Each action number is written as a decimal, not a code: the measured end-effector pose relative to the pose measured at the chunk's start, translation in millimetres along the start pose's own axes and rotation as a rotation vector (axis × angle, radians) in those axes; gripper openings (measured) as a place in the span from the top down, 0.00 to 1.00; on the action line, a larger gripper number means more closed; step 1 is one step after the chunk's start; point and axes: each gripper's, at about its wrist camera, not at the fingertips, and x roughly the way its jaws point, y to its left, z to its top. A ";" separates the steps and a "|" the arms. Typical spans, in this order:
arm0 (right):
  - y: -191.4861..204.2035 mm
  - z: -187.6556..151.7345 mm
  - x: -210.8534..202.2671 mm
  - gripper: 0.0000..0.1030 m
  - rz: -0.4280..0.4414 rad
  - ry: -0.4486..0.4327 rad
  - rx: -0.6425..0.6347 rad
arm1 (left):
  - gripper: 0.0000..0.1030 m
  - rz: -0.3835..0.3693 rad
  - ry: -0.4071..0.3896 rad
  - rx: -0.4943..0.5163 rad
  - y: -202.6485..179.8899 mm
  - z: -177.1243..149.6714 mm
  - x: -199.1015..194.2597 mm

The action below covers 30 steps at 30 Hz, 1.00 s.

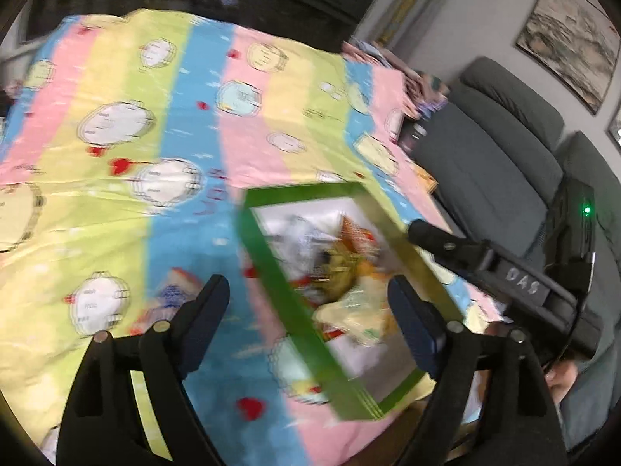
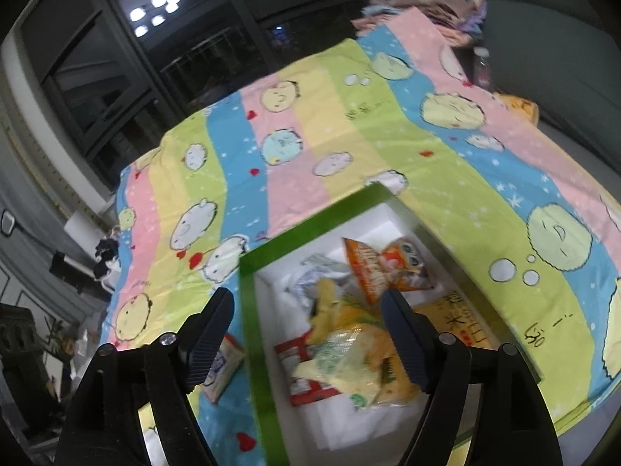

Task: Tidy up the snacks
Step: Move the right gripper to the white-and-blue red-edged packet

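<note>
A green-rimmed box (image 1: 279, 272) with a white inside sits on the striped cloth near the table's front edge; it also shows in the right wrist view (image 2: 248, 310). Several snack packets lie in it: an orange one (image 2: 372, 268), a yellow-green one (image 2: 349, 361), a red-and-white one (image 2: 302, 384). One small packet (image 1: 174, 295) lies on the cloth just left of the box, also seen in the right wrist view (image 2: 221, 369). My left gripper (image 1: 308, 310) is open above the box. My right gripper (image 2: 306, 326) is open above the box; its body shows in the left wrist view (image 1: 504, 272).
A pastel striped cartoon cloth (image 1: 155, 136) covers the table. A grey sofa (image 1: 485, 147) stands to the right. A yellow item (image 2: 520, 106) lies at the cloth's right edge. Folded fabrics (image 2: 458, 11) are piled at the far corner. Dark windows are behind.
</note>
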 end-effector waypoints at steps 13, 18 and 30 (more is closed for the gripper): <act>107.4 -41.7 47.2 0.20 0.117 0.195 -0.225 | 0.10 0.239 -0.008 -0.221 153.2 -47.3 -24.8; 130.6 -73.1 99.0 0.20 0.064 0.386 -0.198 | 0.11 0.323 0.022 -0.278 179.1 -51.3 -17.1; 145.9 -103.7 177.9 0.20 -0.279 0.391 -0.086 | 0.14 0.349 -0.014 -0.310 193.5 -51.6 -41.9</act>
